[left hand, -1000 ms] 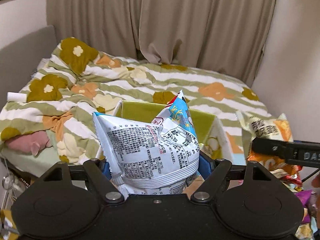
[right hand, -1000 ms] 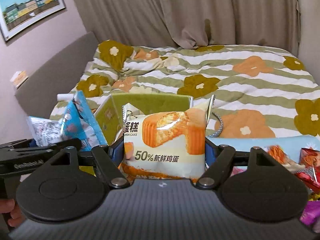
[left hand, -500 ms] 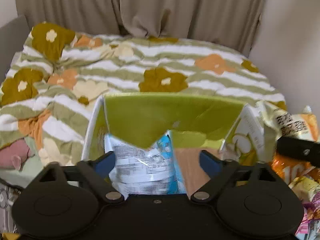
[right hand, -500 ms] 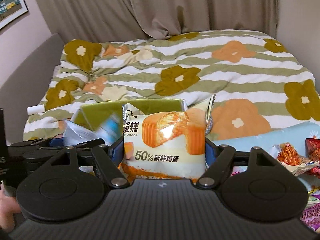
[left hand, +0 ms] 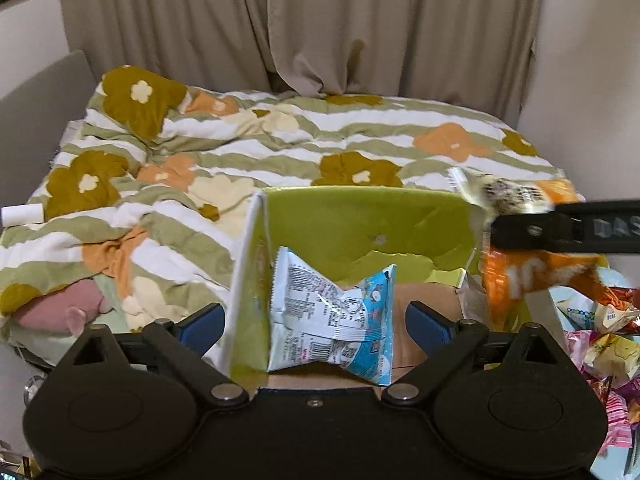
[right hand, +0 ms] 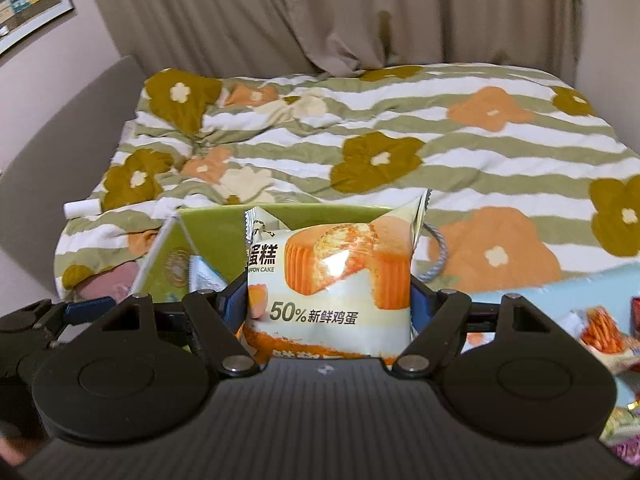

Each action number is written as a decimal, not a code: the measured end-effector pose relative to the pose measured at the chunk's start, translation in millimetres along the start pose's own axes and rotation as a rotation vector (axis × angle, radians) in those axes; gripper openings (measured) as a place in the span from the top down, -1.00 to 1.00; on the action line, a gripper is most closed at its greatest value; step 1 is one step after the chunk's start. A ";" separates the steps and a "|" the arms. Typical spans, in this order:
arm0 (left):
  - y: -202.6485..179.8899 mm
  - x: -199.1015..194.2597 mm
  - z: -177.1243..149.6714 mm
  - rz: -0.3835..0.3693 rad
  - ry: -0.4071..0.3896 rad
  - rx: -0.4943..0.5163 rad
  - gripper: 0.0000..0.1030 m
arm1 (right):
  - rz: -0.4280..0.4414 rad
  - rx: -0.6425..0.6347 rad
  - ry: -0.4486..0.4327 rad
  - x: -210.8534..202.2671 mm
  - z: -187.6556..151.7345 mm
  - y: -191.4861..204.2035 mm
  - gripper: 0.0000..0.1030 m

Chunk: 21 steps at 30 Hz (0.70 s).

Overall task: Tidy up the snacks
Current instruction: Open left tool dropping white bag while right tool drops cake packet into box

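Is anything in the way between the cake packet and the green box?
Nothing visible blocks it. The right claw holds the cake packet just in front of the green box, whose top is open; a blue packet already lies inside.

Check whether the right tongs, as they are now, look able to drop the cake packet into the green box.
Probably yes. The right tongs are shut on the cake packet just short of the green box, whose top is open. The blue-and-white packet fills only its left part; the left tongs stand open nearby.

Each tool (left hand: 314, 326) is matte black, with blue pads (left hand: 202, 326) and silver screws.
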<state>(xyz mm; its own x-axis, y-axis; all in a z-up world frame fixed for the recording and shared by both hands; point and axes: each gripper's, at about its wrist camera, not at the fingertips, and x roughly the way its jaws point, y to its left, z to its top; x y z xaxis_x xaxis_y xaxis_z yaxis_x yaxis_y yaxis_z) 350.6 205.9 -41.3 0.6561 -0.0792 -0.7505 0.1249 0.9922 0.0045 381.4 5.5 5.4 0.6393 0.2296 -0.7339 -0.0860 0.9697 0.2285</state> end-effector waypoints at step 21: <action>16.5 -21.2 -22.0 0.048 -0.001 -0.151 -0.92 | -0.035 -0.073 -0.007 29.4 -3.3 11.0 -1.00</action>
<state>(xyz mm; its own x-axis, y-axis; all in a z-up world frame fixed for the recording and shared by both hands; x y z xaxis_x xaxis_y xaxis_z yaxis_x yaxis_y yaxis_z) 322.4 226.1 -39.9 0.6595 -0.0310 -0.7510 -0.0201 0.9981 -0.0588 396.7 23.2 -15.8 0.6481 0.1953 -0.7361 -0.1192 0.9806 0.1553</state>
